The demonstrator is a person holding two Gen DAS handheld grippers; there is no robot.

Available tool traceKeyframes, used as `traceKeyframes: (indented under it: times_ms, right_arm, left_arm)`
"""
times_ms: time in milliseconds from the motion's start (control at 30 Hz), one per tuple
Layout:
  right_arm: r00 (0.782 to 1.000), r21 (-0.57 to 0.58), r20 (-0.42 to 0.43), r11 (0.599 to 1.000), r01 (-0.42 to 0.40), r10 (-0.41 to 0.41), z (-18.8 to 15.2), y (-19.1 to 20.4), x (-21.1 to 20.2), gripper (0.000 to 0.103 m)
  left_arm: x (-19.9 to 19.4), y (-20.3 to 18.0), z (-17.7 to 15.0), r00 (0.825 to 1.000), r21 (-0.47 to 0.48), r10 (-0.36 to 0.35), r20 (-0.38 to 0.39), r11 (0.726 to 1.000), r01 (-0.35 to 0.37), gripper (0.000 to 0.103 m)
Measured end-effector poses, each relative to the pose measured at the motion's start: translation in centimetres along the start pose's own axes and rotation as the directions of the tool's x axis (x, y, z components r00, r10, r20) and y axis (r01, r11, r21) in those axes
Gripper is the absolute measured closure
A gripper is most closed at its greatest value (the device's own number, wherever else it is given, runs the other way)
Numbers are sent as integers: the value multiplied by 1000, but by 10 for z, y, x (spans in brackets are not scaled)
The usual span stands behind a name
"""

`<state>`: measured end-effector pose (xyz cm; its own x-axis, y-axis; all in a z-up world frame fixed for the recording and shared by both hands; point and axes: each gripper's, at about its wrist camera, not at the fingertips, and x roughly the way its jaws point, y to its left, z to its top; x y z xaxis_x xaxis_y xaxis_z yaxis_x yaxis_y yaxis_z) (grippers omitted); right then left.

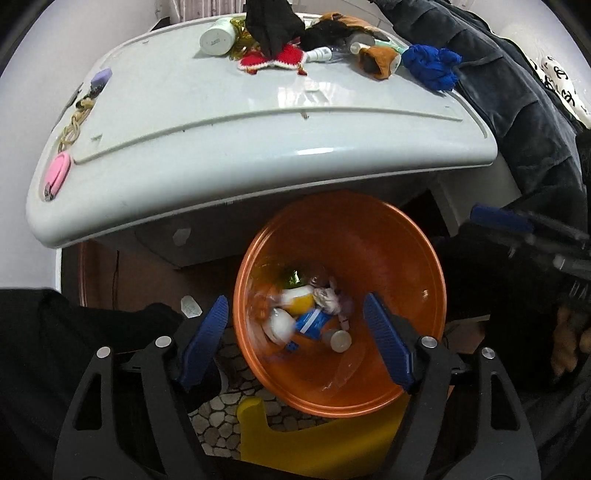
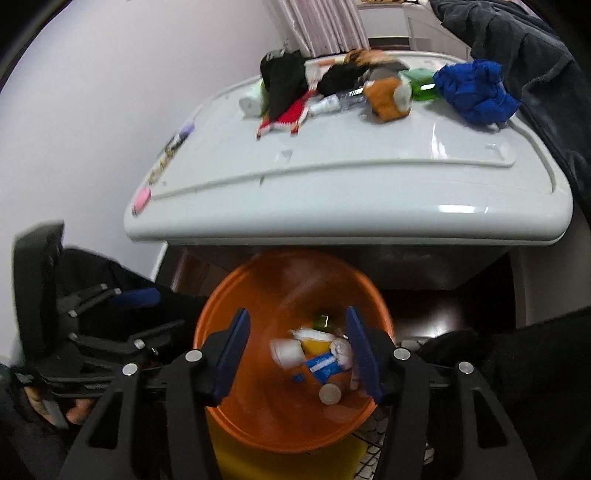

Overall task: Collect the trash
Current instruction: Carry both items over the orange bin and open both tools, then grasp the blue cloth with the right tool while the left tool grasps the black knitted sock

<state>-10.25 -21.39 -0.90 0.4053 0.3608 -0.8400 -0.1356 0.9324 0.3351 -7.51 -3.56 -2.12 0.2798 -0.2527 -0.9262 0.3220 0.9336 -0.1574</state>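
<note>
An orange bin [image 1: 406,266] [image 2: 266,424] stands on the floor below a white appliance lid. Inside lie several pieces of trash [image 1: 310,314] [image 2: 317,358]: a white and yellow container, a blue and white wrapper, crumpled paper, a small grey cap; some are blurred. My left gripper [image 1: 297,343] is open and empty above the bin's mouth. My right gripper [image 2: 299,358] is open and empty above the bin too. The right gripper shows at the right edge of the left wrist view [image 1: 524,229]; the left gripper shows at the left of the right wrist view [image 2: 110,302].
The white lid [image 1: 221,129] [image 2: 351,192] carries a white bottle [image 1: 218,35], black cloth [image 1: 273,22], a red knitted piece [image 1: 273,59], a brown plush [image 1: 380,61], a blue cloth [image 1: 432,66] [image 2: 476,92], a pink item [image 1: 57,173]. A yellow stool [image 1: 314,443] stands below the bin. Dark clothing hangs on the right.
</note>
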Motion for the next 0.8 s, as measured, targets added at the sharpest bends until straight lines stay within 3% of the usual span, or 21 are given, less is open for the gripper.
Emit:
traceKeyframes:
  times_ms: [133, 200, 333, 400, 500, 567, 600, 633, 667, 700, 800]
  right_arm:
    - [994, 23, 93, 999, 48, -50, 45, -25, -24, 48]
    - [979, 30, 151, 991, 134, -137, 78, -46, -35, 47]
    - [926, 53, 199, 947, 318, -322, 145, -90, -35, 28]
    - [909, 74, 190, 929, 363, -370, 173, -113, -24, 21]
    - [915, 124, 124, 920, 371, -385, 201, -146, 8, 20]
    - [934, 172, 70, 927, 334, -349, 209, -163, 32, 20]
    - [941, 188, 55, 929, 320, -335, 211, -168, 40, 25]
    - [951, 190, 45, 937, 292, -305, 213, -169, 45, 38]
    - [954, 191, 39, 939, 287, -299, 215, -168, 46, 42]
    - [950, 185, 37, 936, 298, -310, 215, -165, 44, 53]
    - [956, 191, 74, 945, 266, -284, 205, -152, 26, 54]
  left_arm:
    - [-10, 0, 20, 998, 12, -9, 62, 1000, 8, 26]
    - [-14, 1, 31, 996, 1, -19, 90, 1000, 19, 24]
    - [-12, 3, 48, 992, -19, -26, 121, 999, 28, 24]
    - [-7, 5, 54, 993, -34, -29, 118, 999, 34, 24]
    - [2, 10, 65, 995, -65, -24, 101, 997, 31, 24]
    - [4, 13, 71, 995, -84, -22, 100, 996, 31, 24]
    - [5, 14, 76, 995, -91, -20, 101, 995, 29, 24]
    - [5, 15, 82, 994, -94, -19, 105, 995, 29, 24]
    - [5, 16, 91, 993, -99, -14, 114, 995, 26, 24]
    - [4, 16, 96, 992, -99, -10, 122, 995, 22, 24]
    - [0, 12, 130, 985, -82, 5, 173, 997, 9, 24]
